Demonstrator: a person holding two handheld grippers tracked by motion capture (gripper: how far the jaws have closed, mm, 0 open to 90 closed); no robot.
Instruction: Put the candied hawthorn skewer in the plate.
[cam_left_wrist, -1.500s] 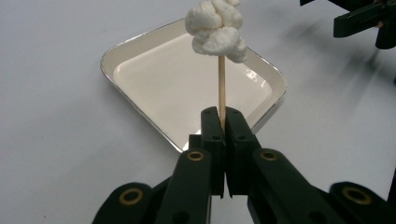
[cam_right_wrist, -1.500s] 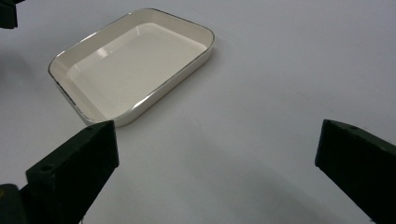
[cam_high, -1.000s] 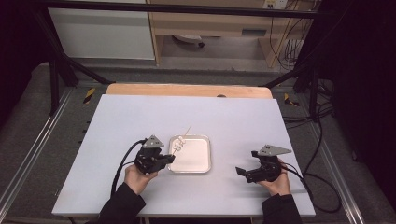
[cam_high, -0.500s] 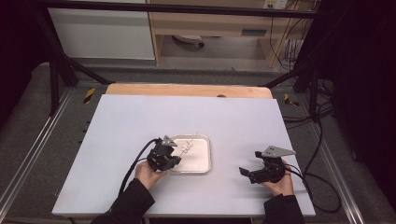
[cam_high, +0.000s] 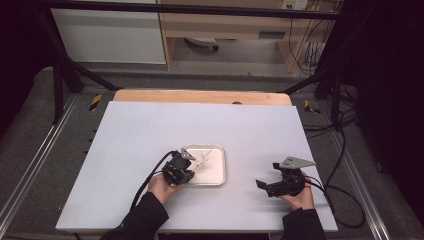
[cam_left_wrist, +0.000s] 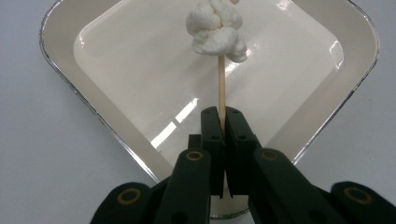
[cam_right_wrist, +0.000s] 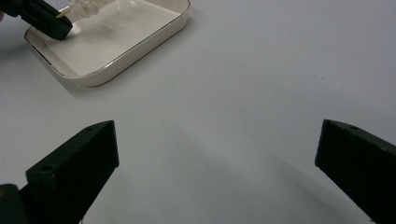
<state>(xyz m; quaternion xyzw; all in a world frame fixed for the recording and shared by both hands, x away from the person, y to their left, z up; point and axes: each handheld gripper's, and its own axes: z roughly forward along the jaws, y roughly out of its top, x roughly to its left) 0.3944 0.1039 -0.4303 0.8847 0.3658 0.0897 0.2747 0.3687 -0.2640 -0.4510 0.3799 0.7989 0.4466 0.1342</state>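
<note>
Left hand-held gripper (cam_left_wrist: 222, 122) has its jaws clamped tight on a thin wooden skewer (cam_left_wrist: 222, 84) w/ a lumpy white marshmallow-like clump (cam_left_wrist: 217, 27) at the far end. Skewer is held over the tray (cam_left_wrist: 327, 107), clump above the tray's inner floor toward its far side; can't tell if it's touching the floor or just above it.

Progress, judged: looks like the skewer is being brought down to be laid in the tray. Pickup done, release not yet – jaws haven't let go. Left to do: set it down, open, pull away.

Tray (cam_high: 219, 176): shallow, white, rounded corners, metallic rim, glossy inside. Nothing else in it, no liquid or crumbs visible.

Right hand-held gripper (cam_high: 265, 186) sits on the table (cam_high: 130, 135) well to the right of the tray, jaws spread wide, holding nothing.
</note>
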